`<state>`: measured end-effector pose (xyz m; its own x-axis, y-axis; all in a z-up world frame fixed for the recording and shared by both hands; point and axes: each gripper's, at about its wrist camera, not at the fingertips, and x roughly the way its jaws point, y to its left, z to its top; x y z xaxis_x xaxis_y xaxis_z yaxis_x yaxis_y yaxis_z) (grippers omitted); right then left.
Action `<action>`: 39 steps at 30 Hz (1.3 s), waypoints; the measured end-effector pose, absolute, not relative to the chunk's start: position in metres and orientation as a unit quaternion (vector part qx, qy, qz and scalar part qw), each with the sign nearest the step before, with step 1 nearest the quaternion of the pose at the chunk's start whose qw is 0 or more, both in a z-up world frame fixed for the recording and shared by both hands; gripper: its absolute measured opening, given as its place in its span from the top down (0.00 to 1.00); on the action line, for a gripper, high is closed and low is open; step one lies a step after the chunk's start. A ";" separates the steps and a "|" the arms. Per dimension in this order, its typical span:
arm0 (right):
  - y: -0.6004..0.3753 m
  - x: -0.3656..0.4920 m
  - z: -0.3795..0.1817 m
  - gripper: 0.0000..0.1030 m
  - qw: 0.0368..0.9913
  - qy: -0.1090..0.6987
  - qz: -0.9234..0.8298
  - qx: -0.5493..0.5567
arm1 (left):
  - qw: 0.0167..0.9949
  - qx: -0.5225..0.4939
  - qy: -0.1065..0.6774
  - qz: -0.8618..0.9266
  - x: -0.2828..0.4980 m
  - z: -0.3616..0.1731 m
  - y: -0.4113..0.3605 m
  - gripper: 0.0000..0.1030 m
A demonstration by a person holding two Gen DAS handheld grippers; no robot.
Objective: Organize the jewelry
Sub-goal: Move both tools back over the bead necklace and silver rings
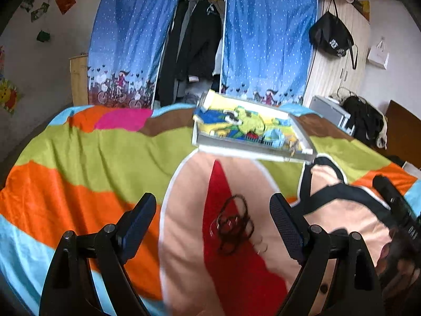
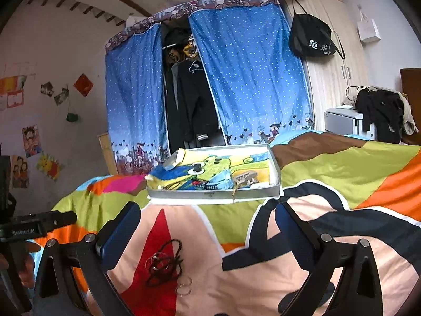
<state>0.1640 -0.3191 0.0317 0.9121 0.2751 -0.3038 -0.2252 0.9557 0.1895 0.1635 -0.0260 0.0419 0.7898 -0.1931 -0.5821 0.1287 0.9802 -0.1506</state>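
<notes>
Bedroom, patchwork bedspread point(image 1: 79, 158) as work surface; white tray point(image 2: 215, 193) with cartoon liner farther back. Tangle of dark cord and thin rings point(image 1: 234, 223) lying on red patch, between left gripper point(image 1: 213, 218) fingers. Both left and right gripper point(image 2: 208, 226) spread wide, empty. Likely light, limp, snag-prone; best pinched at bunched centre

Open bedspread point(image 2: 342, 163) is lying around the tangled cords and rings point(image 2: 164, 263); nothing is crowding them. The white tray point(image 2: 213, 194) is sitting well beyond, blocking the far path.
</notes>
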 end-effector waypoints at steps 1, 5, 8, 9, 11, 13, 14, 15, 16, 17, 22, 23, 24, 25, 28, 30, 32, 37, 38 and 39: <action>-0.317 0.162 0.030 0.00 0.974 0.173 0.130 0.073 | 0.943 -0.050 0.317 -0.086 0.161 0.039 -0.023 0.18; -0.309 0.159 0.018 0.00 0.966 0.211 0.128 0.071 | 0.937 -0.047 0.333 -0.089 0.150 0.024 -0.019 0.18; -0.302 0.158 0.008 0.00 0.960 0.242 0.124 0.062 | 0.933 -0.041 0.345 -0.095 0.148 0.014 -0.018 0.18; -0.301 0.159 0.006 0.00 0.959 0.248 0.121 0.059 | 0.931 -0.041 0.348 -0.097 0.148 0.011 -0.017 0.18; -0.298 0.159 0.002 0.00 0.958 0.257 0.116 0.055 | 0.928 -0.039 0.357 -0.102 0.148 0.003 -0.017 0.18; -0.298 0.161 -0.002 0.00 0.956 0.268 0.110 0.052 | 0.925 -0.039 0.364 -0.106 0.149 -0.005 -0.016 0.18; -0.298 0.164 -0.005 0.00 0.953 0.277 0.107 0.053 | 0.923 -0.038 0.367 -0.106 0.150 -0.009 -0.016 0.18; -0.298 0.168 -0.009 0.00 0.950 0.290 0.104 0.054 | 0.922 -0.037 0.371 -0.107 0.151 -0.012 -0.016 0.18; -0.299 0.171 -0.013 0.00 0.947 0.300 0.101 0.056 | 0.921 -0.037 0.374 -0.107 0.152 -0.016 -0.014 0.18; -0.299 0.175 -0.017 0.00 0.943 0.314 0.097 0.058 | 0.919 -0.038 0.377 -0.106 0.153 -0.021 -0.013 0.18; -0.302 0.191 -0.039 0.00 0.920 0.375 0.087 0.069 | 0.903 -0.056 0.417 -0.091 0.160 -0.045 -0.008 0.18; -0.301 0.193 -0.043 0.00 0.916 0.386 0.085 0.069 | 0.899 -0.057 0.425 -0.086 0.162 -0.049 -0.007 0.18; -0.301 0.195 -0.047 0.00 0.912 0.396 0.082 0.068 | 0.897 -0.058 0.430 -0.083 0.164 -0.052 -0.007 0.18; -0.301 0.198 -0.051 0.00 0.908 0.406 0.078 0.067 | 0.895 -0.060 0.435 -0.082 0.165 -0.054 -0.006 0.18; -0.301 0.204 -0.063 0.00 0.895 0.434 0.071 0.068 | 0.889 -0.065 0.445 -0.085 0.169 -0.057 -0.006 0.18; -0.300 0.208 -0.070 0.00 0.888 0.450 0.070 0.067 | 0.887 -0.064 0.449 -0.087 0.171 -0.060 -0.007 0.18; -0.299 0.212 -0.076 0.00 0.881 0.464 0.068 0.066 | 0.883 -0.059 0.457 -0.087 0.173 -0.064 -0.009 0.18; -0.295 0.219 -0.089 0.00 0.864 0.495 0.069 0.059 | 0.879 -0.045 0.465 -0.092 0.181 -0.071 -0.014 0.18; -0.294 0.220 -0.091 0.00 0.861 0.500 0.070 0.057 | 0.879 -0.042 0.465 -0.095 0.183 -0.072 -0.015 0.18; -0.293 0.222 -0.093 0.00 0.859 0.505 0.069 0.053 | 0.879 -0.040 0.465 -0.097 0.185 -0.073 -0.016 0.18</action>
